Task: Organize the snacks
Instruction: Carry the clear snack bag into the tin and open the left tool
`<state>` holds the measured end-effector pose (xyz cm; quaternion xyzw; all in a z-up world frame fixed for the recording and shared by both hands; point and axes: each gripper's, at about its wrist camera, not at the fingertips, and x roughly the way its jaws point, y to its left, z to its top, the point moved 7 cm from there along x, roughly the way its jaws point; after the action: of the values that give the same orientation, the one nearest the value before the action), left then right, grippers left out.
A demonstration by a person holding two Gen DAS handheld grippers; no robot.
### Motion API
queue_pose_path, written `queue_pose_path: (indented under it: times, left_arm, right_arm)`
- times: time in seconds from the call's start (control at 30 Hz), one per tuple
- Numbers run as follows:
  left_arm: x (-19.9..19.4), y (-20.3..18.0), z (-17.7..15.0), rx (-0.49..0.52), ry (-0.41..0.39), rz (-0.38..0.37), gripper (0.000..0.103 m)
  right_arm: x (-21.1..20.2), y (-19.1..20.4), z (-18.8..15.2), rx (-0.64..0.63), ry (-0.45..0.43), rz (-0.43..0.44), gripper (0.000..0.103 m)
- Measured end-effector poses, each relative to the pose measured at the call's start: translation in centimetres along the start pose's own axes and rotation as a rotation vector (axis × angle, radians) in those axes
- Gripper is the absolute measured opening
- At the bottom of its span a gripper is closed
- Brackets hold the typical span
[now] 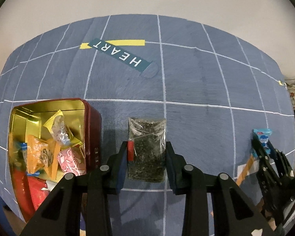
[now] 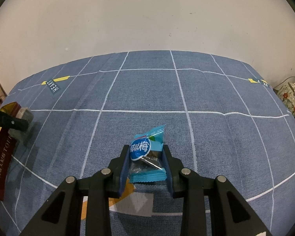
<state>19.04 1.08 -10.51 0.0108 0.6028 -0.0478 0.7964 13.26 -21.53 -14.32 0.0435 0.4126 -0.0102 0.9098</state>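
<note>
Landmark: red tin (image 1: 93, 137), open, gold-lined, already holding wrapped snacks.
Left gripper (image 1: 147, 147): pinching a clear packet of dark seaweed (image 1: 147, 149) just right of the tin, by its long edges.
Right gripper (image 2: 144, 153): clamped on a blue plum candy packet (image 2: 146, 153), well right of the tin.
Handling: both look light, crinkly, slippery; a mid-body pinch seems safest, gently.

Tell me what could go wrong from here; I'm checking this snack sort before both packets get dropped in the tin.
The left gripper pinches the clear dark snack packet by its slippery edges; it might slip out. The red tin already looks crowded, so a packet could perch on the pile. The right gripper holds the blue plum packet far from the tin; both could collide there.
</note>
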Motion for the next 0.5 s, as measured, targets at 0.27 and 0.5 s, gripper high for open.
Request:
queue_pose_path:
  times: [0.27,0.5]
  left_arm:
    - [-3.8,0.8,-0.7,0.000,-0.032,-0.025,0.031]
    - [-6.8,2.9,-1.6,-0.022,-0.057,-0.030,0.031]
  right_arm:
    - [-0.1,0.0,0.0,-0.004,0.001,-0.004,0.032]
    - [0.0,0.1,0.0,-0.006,0.001,-0.007,0.032]
